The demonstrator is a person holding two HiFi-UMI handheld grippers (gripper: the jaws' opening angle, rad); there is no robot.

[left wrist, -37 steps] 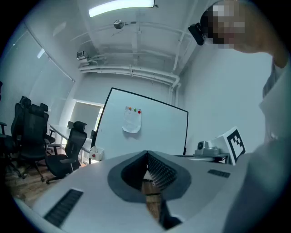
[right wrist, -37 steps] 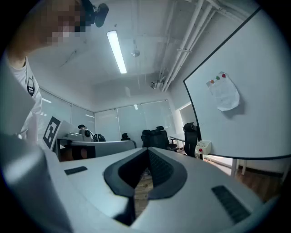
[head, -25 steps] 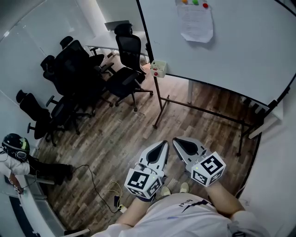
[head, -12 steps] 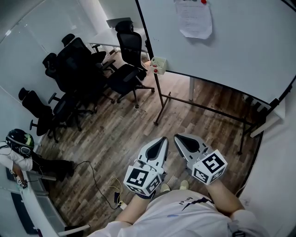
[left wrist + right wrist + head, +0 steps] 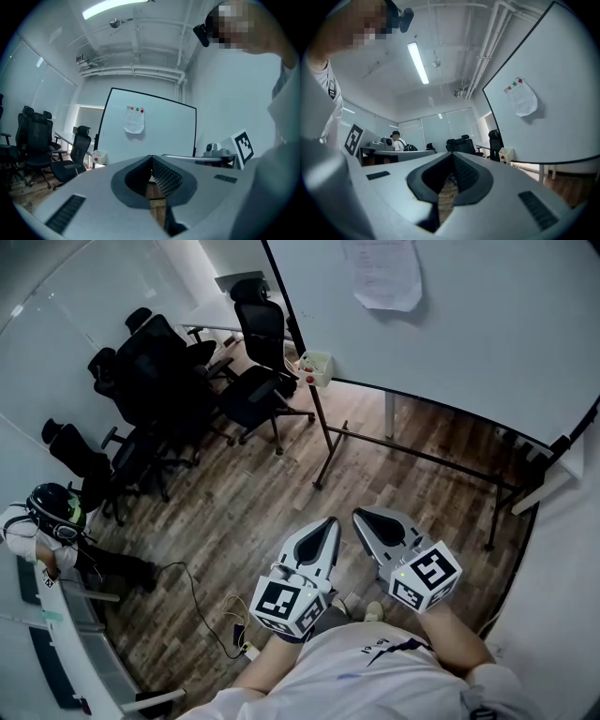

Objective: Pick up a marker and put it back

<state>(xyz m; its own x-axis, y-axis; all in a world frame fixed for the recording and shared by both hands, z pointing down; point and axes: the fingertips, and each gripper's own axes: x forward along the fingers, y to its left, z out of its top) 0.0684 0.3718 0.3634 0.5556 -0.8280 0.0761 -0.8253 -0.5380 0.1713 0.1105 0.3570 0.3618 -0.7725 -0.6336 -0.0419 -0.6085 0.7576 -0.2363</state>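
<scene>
I stand before a large whiteboard (image 5: 450, 324) on a metal stand. A small white box (image 5: 316, 368) with something red in it hangs at the board's lower left corner; no marker shows clearly. My left gripper (image 5: 331, 520) and right gripper (image 5: 357, 513) are held side by side at waist height, well short of the board. Both are shut with nothing between the jaws. In the left gripper view the whiteboard (image 5: 147, 126) stands straight ahead with the box (image 5: 98, 157) at its left. In the right gripper view the whiteboard (image 5: 553, 112) fills the right side, the box (image 5: 506, 154) below it.
Several black office chairs (image 5: 159, 390) crowd a table at the left. A sheet of paper (image 5: 382, 276) is pinned to the board. A seated person in a helmet (image 5: 52, 507) is at far left. A cable (image 5: 202, 615) trails over the wooden floor (image 5: 234, 521).
The view has shifted a little, so the board and paper sit higher in the frame. Both grippers keep their pose, shut and side by side.
</scene>
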